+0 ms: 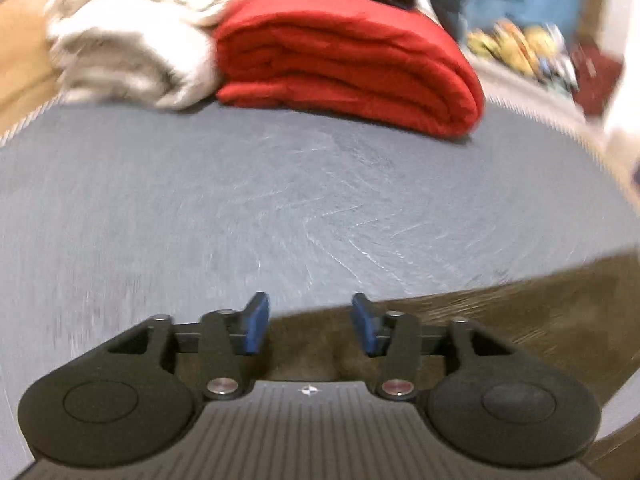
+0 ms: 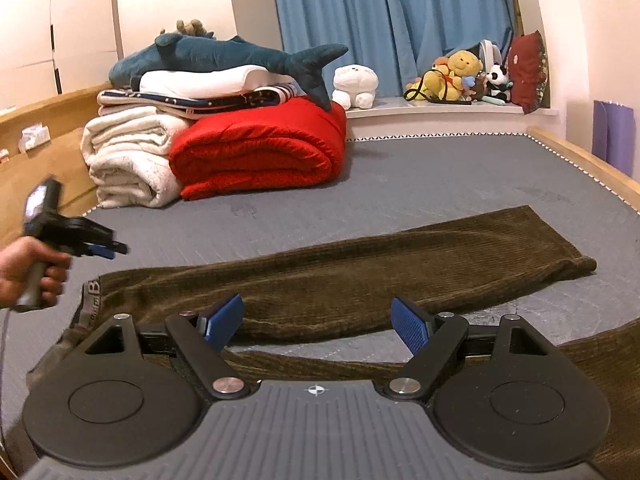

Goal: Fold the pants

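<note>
I am hovering both empty grippers, left gripper half-parted, right gripper wide, aiming to pinch the brown pants squarely by the waistband.

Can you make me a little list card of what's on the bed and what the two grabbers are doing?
Bed: grey mattress
Pants: brown corduroy pants, one leg laid flat across, not yet folded
Left gripper: open, empty, above the pants' edge
Right gripper: open wide, empty, over the pants
Pile at back: red blanket beside white blanket
On top: toy shark
Windowsill: stuffed toys
</note>
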`<state>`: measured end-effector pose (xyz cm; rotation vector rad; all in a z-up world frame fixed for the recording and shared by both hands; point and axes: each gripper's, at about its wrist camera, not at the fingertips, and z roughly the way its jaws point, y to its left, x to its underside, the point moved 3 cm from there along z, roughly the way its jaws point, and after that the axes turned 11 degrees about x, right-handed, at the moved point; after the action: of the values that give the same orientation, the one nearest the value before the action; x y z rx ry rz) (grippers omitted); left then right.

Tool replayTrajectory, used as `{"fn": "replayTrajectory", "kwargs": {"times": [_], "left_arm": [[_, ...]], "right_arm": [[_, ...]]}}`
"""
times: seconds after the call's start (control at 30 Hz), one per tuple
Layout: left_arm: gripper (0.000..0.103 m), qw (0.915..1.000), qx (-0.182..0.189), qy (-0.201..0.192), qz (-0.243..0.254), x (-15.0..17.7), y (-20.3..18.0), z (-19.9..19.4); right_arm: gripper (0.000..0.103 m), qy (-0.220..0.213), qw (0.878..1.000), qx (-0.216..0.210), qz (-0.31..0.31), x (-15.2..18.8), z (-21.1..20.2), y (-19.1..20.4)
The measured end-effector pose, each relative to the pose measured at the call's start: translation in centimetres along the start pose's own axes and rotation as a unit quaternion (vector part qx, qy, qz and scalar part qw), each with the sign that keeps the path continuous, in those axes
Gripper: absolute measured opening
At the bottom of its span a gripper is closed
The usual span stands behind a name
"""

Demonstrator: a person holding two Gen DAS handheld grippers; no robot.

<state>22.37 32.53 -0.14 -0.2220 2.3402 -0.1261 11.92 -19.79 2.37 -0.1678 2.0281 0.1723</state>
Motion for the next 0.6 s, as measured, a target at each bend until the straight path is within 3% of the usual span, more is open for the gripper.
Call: {"fn": "replayTrajectory", "kwargs": {"times": [0.1, 0.2, 0.37, 0.43, 0.5, 0.57, 0.6], "left_arm": [[0.066, 0.9985, 0.017, 0.029, 0.042, -0.3, 0.9, 3.7], [0.077, 0.9970, 0.027, 0.053, 0.050, -0.1, 1.7, 6.7], [0.079, 0.9895, 0.082, 0.099, 0.066, 0.4, 1.1, 10.1], [0.077, 0.9851, 0.087, 0.122, 0.084, 1.0, 0.6, 11.2], [0.053, 0.9806, 0.082, 0.132, 0.119, 1.5, 0.0, 11.4], [0.022, 0.9738, 0.083, 0.133, 0.165, 1.8, -1.1, 10.6], [0.016, 0.9694, 0.082, 0.132, 0.190, 2.0, -1.7, 9.8]], "right_arm": [[0.083, -0.001, 1.000, -0.003, 0.005, -0.3, -0.2, -0.3], [0.083, 0.000, 1.000, -0.003, 0.009, -0.4, -0.2, -0.9], [0.084, 0.014, 1.000, 0.008, 0.021, -0.6, 0.6, -2.4], [0.084, 0.024, 0.999, 0.012, 0.032, -0.7, 1.0, -3.0], [0.084, 0.034, 0.998, 0.014, 0.043, -0.7, 1.4, -3.6], [0.084, 0.043, 0.998, 0.017, 0.052, -0.6, 1.7, -3.9], [0.084, 0.050, 0.997, 0.020, 0.056, -0.6, 1.8, -4.1]]}}
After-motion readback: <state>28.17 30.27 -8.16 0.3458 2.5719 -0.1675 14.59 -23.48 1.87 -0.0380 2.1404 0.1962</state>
